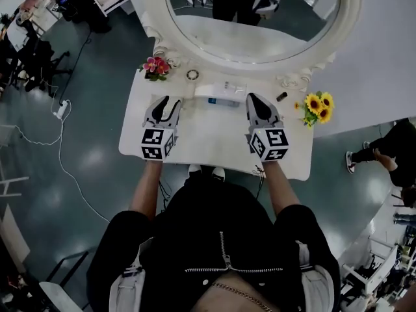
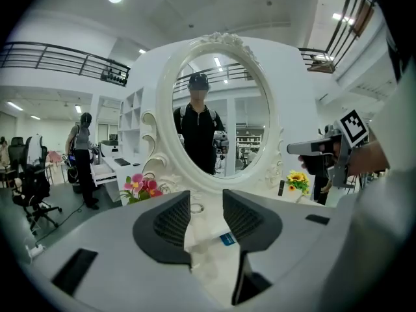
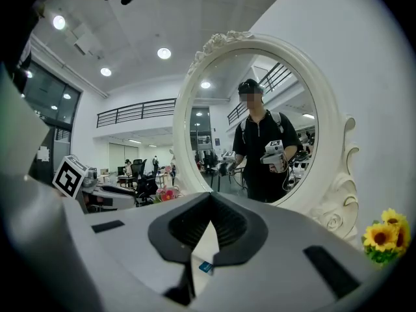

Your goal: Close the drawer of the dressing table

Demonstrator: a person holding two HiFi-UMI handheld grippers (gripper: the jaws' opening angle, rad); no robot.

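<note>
I am holding my left gripper point(image 2: 207, 197) with its jaws spread wide and nothing between them; only bare white tabletop is showing through the gap. My right gripper point(image 3: 209, 200) is carrying its jaws pressed together at the tips, gripping nothing. Both claws are hovering side by side just above the dressing table point(image 1: 214, 142), pointing away from me toward the oval mirror point(image 1: 344, 18). A flat white box with a blue label point(image 1: 224, 97) is lying just ahead of the tips, between the two claws, and neither claw is touching it. Pink flowers point(image 1: 156, 65) are sitting ahead and to the left of my left claw, sunflowers point(image 1: 318, 107) out to the right of my right claw.

The drawer itself is not showing in any view. I am judging that its front is running along the near edge of the table, below the top and crosswise to the way my claws are pointing, so it is lying behind and beneath both tips, toward my body. Nothing is sticking out past that edge from above, so it may already be in, or nearly so. Both hands are standing about equally near that edge, so neither has the advantage.
</note>
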